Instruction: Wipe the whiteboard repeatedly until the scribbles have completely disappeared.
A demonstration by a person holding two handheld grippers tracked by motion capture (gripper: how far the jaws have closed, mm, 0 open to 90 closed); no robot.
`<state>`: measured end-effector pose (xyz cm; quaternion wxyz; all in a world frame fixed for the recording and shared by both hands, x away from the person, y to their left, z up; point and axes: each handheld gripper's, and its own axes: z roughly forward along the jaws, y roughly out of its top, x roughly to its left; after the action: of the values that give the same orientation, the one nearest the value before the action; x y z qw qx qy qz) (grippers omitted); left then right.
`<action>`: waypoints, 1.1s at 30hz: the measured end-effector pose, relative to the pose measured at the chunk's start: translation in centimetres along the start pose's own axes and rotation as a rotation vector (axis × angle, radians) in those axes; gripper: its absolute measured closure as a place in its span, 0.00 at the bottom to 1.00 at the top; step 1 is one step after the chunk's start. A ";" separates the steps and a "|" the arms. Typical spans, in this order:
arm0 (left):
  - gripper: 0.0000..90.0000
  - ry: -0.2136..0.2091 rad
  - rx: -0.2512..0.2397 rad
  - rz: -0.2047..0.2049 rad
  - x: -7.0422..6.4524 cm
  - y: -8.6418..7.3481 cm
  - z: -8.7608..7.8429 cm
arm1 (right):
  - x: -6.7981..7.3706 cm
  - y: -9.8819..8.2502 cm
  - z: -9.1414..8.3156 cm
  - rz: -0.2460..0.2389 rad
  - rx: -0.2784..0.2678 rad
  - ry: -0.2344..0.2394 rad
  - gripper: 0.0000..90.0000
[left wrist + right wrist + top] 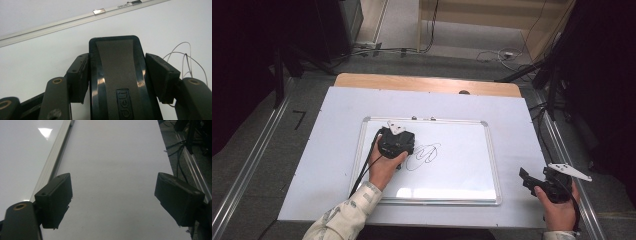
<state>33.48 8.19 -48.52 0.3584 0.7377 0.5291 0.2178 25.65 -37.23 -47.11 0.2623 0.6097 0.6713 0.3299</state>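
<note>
A whiteboard [462, 172] with a silver frame lies on the white table cover, with a black scribble [426, 153] drawn near its middle. My left gripper [396, 142] hovers over the board just left of the scribble, shut on a black whiteboard eraser [117, 72] whose grey top strip faces the camera. In the left gripper view both pads [80, 75] press the eraser's sides, and thin scribble lines [186, 57] show to the right. My right gripper [532, 181] rests open over the table's near right corner, nothing between its pads [57, 197].
The whiteboard's frame [53, 157] runs along the left of the right gripper view. Metal rails [569, 160] and cables [497, 55] lie on the floor around the table. The wooden table edge [427, 82] shows at the far side.
</note>
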 end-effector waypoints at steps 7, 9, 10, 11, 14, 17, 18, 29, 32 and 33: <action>0.44 0.011 0.015 0.011 0.0 -0.1 0.2 | 0.0 0.0 0.0 0.000 0.000 0.000 0.15; 0.44 0.016 0.013 0.013 -0.1 -0.2 0.3 | 0.0 0.0 0.0 0.000 0.000 0.000 0.15; 0.44 0.017 0.013 0.014 -0.1 -0.2 0.3 | 0.0 0.0 0.0 0.000 -0.001 0.000 0.15; 0.44 0.018 0.012 0.015 -0.1 -0.2 0.3 | 0.0 0.0 0.0 0.000 -0.001 0.001 0.15; 0.44 0.020 0.013 0.018 -0.2 -0.2 0.3 | 0.0 0.0 0.0 -0.001 -0.001 0.000 0.15; 0.44 0.022 0.013 0.021 -0.2 -0.2 0.3 | 0.0 0.0 0.0 0.000 -0.002 0.001 0.15; 0.44 0.023 0.013 0.022 -0.2 -0.2 0.3 | 0.0 0.0 0.0 0.001 -0.001 0.001 0.15; 0.45 0.032 0.011 0.038 -0.5 -0.3 0.4 | 0.0 0.0 -0.1 0.001 -0.003 0.000 0.15; 0.45 0.036 0.013 0.044 -0.6 -0.2 0.5 | 0.0 0.0 -0.1 0.000 -0.005 0.001 0.15; 0.45 0.037 0.012 0.044 -0.6 -0.2 0.5 | 0.0 0.0 -0.1 0.000 -0.003 0.002 0.15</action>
<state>33.44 7.52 -48.98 0.3395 0.7471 0.5204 0.2361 25.62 -37.20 -47.02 0.2624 0.6089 0.6712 0.3315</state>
